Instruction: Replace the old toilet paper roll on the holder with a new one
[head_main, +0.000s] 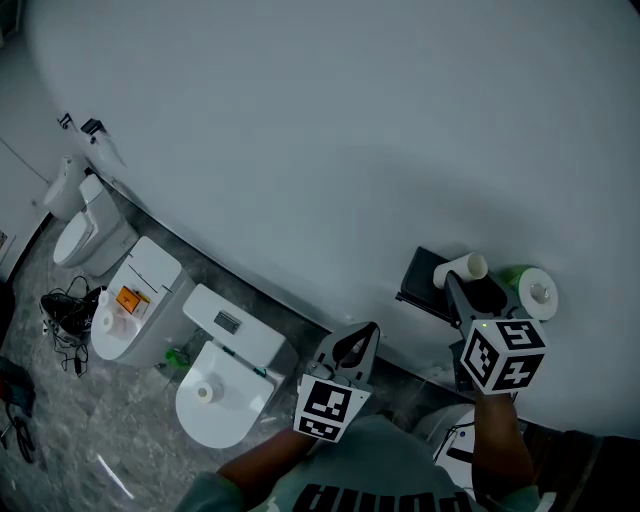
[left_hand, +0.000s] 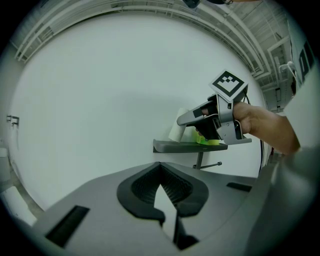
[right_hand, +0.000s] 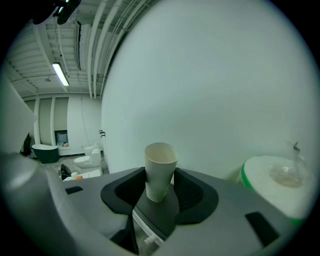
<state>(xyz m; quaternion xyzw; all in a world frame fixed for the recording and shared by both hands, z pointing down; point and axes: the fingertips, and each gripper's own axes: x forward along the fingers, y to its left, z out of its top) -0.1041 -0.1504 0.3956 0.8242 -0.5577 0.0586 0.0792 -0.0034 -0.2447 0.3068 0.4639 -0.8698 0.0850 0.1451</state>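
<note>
Nearest the head camera sits the left tool (head_main: 370, 330), at 6 o'clock in that view. Its jaws are closed tip to tip with nothing between them, and it is well apart from the holder. At 4 o'clock the right tool (head_main: 455, 282) grips the old cardboard tube (right_hand: 160, 167). The pads press on its lower end only, so most of the tube stands free beyond the jaws and leans slightly. The left gripper view places the tube just above the 9 o'clock end of the holder shelf (left_hand: 185, 146), off the rod (left_hand: 207, 164) beneath it. The new roll (head_main: 537, 290), banded in green, rests on the shelf at 3 o'clock of the tube, just beside the right tool. Hazard 1: the tube is thin card, so excess jaw pressure probably flattens it, while a loose hold on one end lets it pivot and drop to the floor. Hazard 2: a sideways sweep of the right tool towards 3 o'clock is likely to strike the new roll and push it off the shelf. Hazard 3: the left tool cannot take the new roll until its jaws part, and an approach with closed jaws would only nudge the roll.
</note>
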